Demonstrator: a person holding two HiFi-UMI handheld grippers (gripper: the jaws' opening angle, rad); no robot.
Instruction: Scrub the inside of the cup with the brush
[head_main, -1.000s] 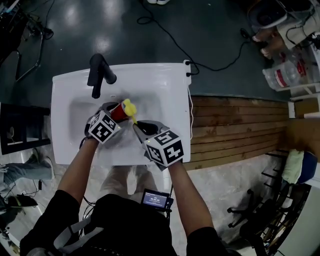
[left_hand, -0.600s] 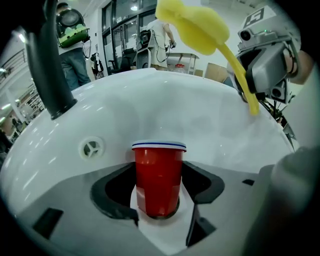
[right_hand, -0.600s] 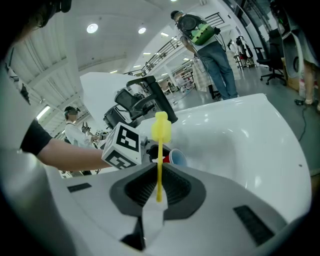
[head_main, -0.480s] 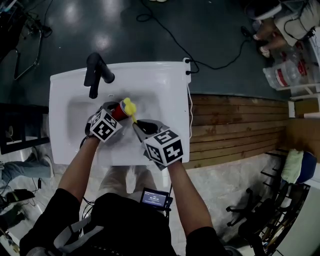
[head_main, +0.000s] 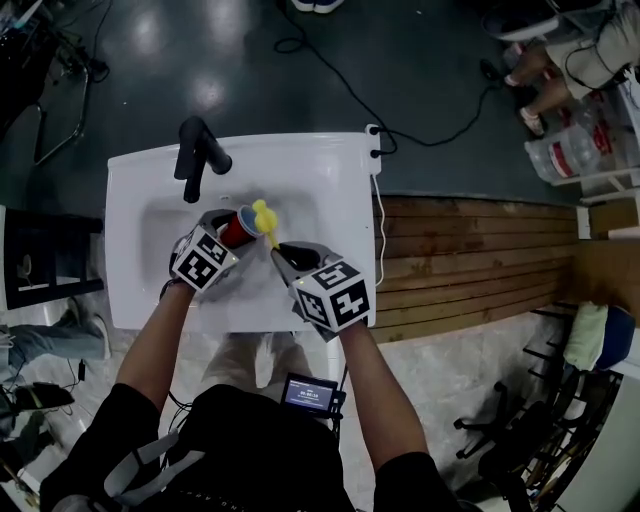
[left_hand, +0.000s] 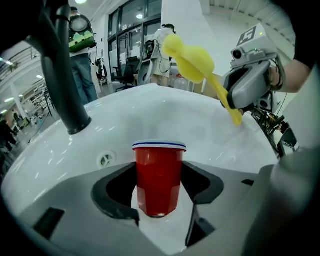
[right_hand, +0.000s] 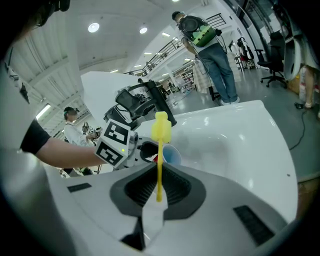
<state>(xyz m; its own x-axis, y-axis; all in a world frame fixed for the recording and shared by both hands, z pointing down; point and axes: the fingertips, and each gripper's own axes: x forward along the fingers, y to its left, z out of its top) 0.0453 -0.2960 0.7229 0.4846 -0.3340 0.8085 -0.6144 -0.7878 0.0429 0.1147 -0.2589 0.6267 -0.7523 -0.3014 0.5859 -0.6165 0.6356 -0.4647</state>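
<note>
Though spread wide, left fingers (left_hand: 112, 200) tighten on cup (left_hand: 158, 175).

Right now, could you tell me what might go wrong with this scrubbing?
1. The right gripper pinches the brush near its handle's end, so it may pivot when pushed.
2. On the left gripper, the jaws have just been closing on the cup between them; it could buckle.

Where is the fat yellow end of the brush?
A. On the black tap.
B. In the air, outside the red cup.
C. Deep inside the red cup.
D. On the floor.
B: the head of the yellow plastic brush is in open air, outside the rim of the red plastic cup.
</note>
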